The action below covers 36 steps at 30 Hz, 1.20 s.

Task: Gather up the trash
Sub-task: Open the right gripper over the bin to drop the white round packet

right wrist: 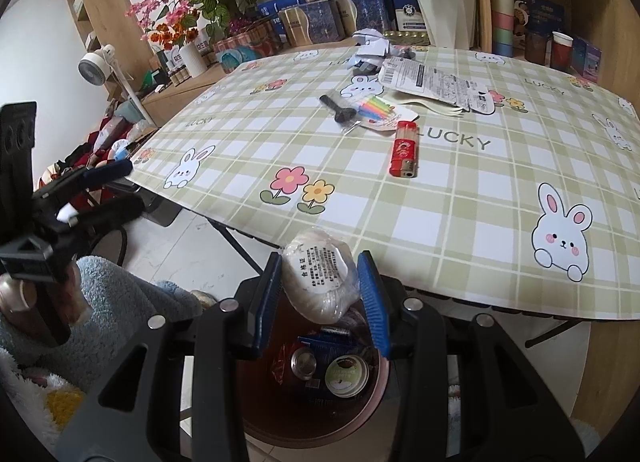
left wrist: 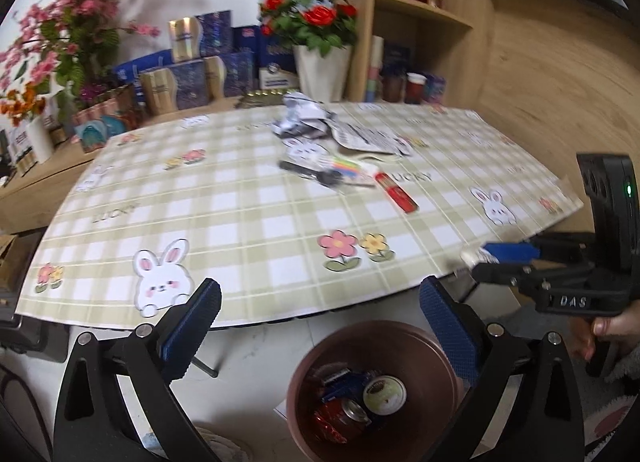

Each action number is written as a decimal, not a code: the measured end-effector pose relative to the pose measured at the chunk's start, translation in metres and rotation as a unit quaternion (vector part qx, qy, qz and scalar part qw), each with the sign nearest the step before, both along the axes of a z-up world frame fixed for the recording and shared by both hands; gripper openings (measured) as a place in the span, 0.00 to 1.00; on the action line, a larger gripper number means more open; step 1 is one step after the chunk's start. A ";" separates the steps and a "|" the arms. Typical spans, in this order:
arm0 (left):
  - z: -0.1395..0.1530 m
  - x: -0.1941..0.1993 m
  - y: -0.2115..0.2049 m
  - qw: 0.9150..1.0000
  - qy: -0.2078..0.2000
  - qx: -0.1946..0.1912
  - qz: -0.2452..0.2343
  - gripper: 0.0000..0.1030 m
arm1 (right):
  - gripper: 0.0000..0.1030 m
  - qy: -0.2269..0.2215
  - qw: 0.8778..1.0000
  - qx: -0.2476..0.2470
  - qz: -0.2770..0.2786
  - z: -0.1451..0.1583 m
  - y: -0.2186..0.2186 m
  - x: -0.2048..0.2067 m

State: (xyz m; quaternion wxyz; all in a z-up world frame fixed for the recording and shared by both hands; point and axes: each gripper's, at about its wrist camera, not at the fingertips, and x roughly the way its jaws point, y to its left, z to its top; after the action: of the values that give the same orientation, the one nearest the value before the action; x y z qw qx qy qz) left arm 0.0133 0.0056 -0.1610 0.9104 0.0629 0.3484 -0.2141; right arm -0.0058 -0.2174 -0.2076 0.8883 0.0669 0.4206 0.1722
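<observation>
Over the brown bin (right wrist: 256, 418) | right gripper (right wrist: 320, 290) clamps clear-wrapped round packet (right wrist: 320, 282), bin directly beneath, drop looks next | left gripper (left wrist: 320, 326) wide, empty, beside bin | lighter (right wrist: 405, 148), papers (right wrist: 436, 82) remain on table (right wrist: 460, 198)

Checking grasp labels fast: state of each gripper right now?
Left gripper: open, nothing between its jaws, above the bin.
Right gripper: closed on a clear wrapped packet over the bin.
</observation>
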 end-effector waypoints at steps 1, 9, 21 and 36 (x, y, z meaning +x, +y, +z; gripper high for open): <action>0.001 0.000 0.004 1.000 -0.002 -0.003 0.006 0.94 | 0.40 0.002 1.000 -0.001 0.001 -0.001 0.001 0.000; -0.001 -0.002 0.028 0.999 -0.006 -0.008 0.045 0.94 | 0.40 0.027 0.999 -0.015 0.013 -0.012 0.017 0.003; -0.009 0.002 0.048 0.997 -0.002 -0.015 0.075 0.94 | 0.40 0.055 0.996 -0.053 0.055 -0.031 0.052 0.029; -0.012 0.006 0.054 0.996 -0.002 -0.025 0.082 0.94 | 0.47 0.029 0.995 -0.065 0.072 -0.026 0.070 0.041</action>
State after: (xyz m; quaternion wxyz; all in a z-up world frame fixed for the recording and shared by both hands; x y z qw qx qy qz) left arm 0.0189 0.0596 -0.1734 0.9269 0.0116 0.3451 -0.1475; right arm 0.0352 -0.1476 -0.2340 0.8637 -0.0169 0.4598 0.2059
